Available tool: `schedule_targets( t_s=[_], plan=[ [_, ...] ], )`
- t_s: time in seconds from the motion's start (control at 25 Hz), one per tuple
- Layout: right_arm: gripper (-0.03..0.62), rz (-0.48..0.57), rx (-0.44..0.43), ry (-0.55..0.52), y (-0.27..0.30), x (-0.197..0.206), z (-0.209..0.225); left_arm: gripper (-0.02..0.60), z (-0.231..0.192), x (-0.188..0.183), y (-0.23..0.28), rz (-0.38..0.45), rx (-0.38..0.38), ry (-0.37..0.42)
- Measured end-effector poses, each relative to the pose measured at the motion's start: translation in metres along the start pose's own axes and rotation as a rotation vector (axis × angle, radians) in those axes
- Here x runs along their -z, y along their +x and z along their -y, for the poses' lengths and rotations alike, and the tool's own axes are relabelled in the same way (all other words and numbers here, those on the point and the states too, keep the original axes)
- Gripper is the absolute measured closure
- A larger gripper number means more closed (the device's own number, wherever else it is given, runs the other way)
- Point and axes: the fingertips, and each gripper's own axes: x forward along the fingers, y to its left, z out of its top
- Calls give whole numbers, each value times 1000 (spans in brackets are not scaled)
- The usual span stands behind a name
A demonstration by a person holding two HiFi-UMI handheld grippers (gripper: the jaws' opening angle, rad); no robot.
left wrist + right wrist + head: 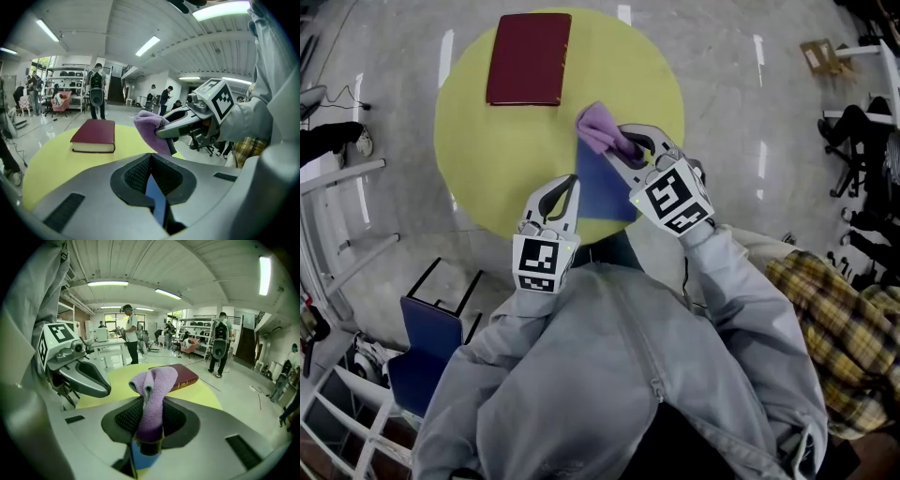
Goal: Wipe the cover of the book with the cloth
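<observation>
Head view: we see a closed dark red book (528, 58) lying flat on the yellow table's (478, 141) far side, long axis pointing away from us.

Left gripper view: the left claw (151, 165) pinches a blue sheet (157, 202).

Right gripper view: the right claw (149, 427) clamps a bunched purple cloth (154, 385), with the book beyond it.

1. The person wears a light grey jacket (581, 394) with a zip (642, 347) down the front and long, creased sleeves.
2. The left gripper (571, 183) and right gripper (622, 142) have smooth pale grey shells, curved fingers and dark ribbed pads (136, 174).
3. Each carries a white cube (542, 263) printed with black square markers.
</observation>
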Motion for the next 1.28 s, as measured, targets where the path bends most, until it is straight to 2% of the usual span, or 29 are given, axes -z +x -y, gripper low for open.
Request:
schedule_targets(
  t_s=[0.16, 0.32, 0.56, 0.88, 1.08, 1.28],
  plan=[
    [487, -79, -60, -57, 13, 12, -6, 563, 5, 26, 3, -67, 27, -38],
    [487, -177, -100, -114, 27, 20, -7, 563, 6, 50, 7, -129, 60, 7],
    [487, -322, -164, -201, 48, 35, -10, 563, 12, 80, 8, -227, 114, 16],
    [488, -503, -209, -255, 72, 70, -7, 563, 19, 107, 13, -363, 166, -85],
    [488, -545, -204, -267, 80, 86, -8, 563, 25, 126, 14, -435, 198, -73],
    [490, -557, -199, -254, 84, 84, -6, 563, 22, 145, 14, -481, 182, -59]
  ],
)
